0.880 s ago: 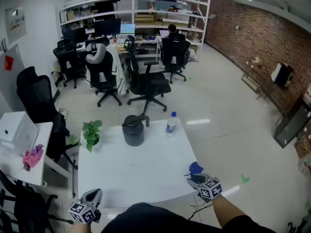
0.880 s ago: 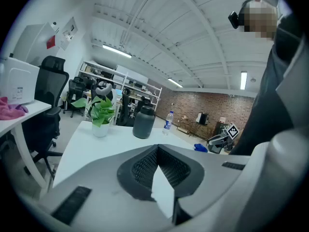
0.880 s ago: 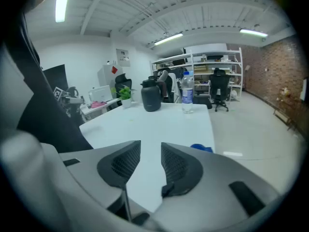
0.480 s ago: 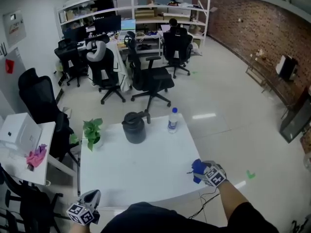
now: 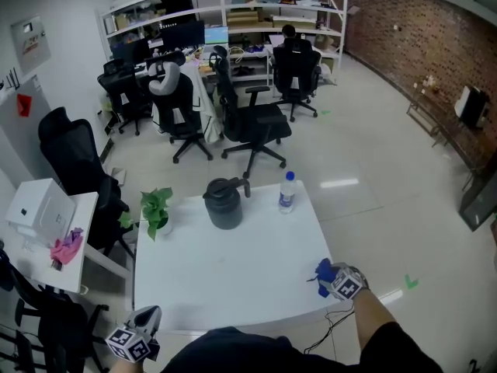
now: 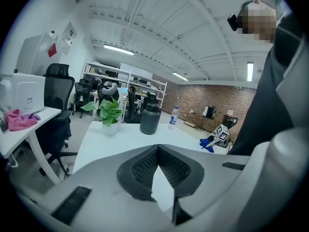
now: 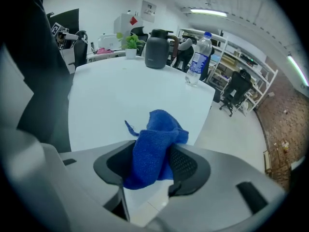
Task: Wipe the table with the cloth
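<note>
We see the blue cloth (image 7: 155, 141) bunched between the jaws of the right gripper (image 5: 334, 277), which stand partly apart and clamp it, at the near right edge of the white table (image 5: 217, 274). The left gripper (image 6: 157, 151) sits off the table's near left corner, its jaw tips together with nothing between them. Along the far edge we find a plant (image 5: 156, 210), a dark jug (image 5: 225, 203) and a bottle (image 5: 286, 192), all well apart from the cloth
</note>
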Demonstrator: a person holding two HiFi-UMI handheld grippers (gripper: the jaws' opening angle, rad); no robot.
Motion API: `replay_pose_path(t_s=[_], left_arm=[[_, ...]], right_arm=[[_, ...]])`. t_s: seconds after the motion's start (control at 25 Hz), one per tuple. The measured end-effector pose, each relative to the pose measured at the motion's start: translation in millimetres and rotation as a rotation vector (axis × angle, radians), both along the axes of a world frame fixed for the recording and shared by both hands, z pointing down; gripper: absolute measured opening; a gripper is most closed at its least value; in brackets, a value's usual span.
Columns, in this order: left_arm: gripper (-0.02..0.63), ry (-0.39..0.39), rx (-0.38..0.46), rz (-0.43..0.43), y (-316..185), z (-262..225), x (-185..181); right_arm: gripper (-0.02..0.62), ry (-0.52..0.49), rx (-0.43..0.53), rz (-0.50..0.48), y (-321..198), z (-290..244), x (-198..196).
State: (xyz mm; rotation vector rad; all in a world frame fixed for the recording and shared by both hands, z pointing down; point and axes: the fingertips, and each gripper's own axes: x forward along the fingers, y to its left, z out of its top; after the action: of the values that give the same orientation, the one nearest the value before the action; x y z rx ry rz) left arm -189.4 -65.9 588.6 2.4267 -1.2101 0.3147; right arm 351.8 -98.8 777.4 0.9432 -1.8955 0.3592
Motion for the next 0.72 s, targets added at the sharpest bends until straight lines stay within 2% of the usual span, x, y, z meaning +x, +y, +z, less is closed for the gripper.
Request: replay_pose_path(t_s=[0.28,0.44,0.56,0.72], left_arm=[[-0.002,-0.005,0.002,-0.007,-3,5,-3],[-0.002,0.017,0.014,-0.018,-2,3,-6],[-0.002,0.024,0.034,-0.032,-4,3,-16],[-0.002,0.045,0.033,-0.071,-5,4,-32]], right_arm=[[0.144,0.041,-0.008,-0.03,-6,6,-1],[0.13,-0.011,-0.022,0.011,-11,-4,-8],[0.13,-0.102,0.05,0.016,-36,-31,-39],[0.129,-0.209,0.123,-0.028,-82,-66,-110]])
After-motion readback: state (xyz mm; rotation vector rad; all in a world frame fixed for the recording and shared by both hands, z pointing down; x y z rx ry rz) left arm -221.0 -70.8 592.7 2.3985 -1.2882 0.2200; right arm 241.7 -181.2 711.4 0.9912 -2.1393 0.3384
